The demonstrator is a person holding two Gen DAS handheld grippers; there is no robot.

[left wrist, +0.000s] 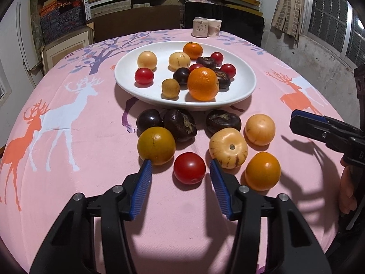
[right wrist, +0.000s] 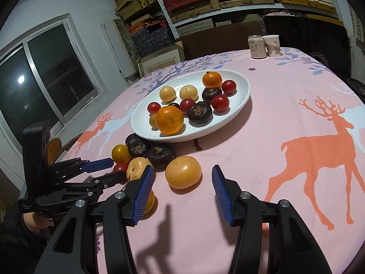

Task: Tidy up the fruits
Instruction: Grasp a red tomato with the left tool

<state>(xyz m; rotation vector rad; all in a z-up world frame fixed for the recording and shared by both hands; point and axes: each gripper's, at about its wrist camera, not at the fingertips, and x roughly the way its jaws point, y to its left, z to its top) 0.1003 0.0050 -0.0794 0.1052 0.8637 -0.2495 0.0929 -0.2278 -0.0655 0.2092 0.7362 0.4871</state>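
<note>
Left wrist view: the left gripper (left wrist: 180, 171), jaws spread and empty, straddles a red tomato (left wrist: 189, 168) lying on the cloth just short of the white plate (left wrist: 127, 77); the tomato is round, with no long axis.

Right wrist view: the right gripper (right wrist: 183, 178), likewise spread and empty, faces a pale orange fruit (right wrist: 183, 175), also short of the plate and round; each gripper is nearest its own fruit.
</note>
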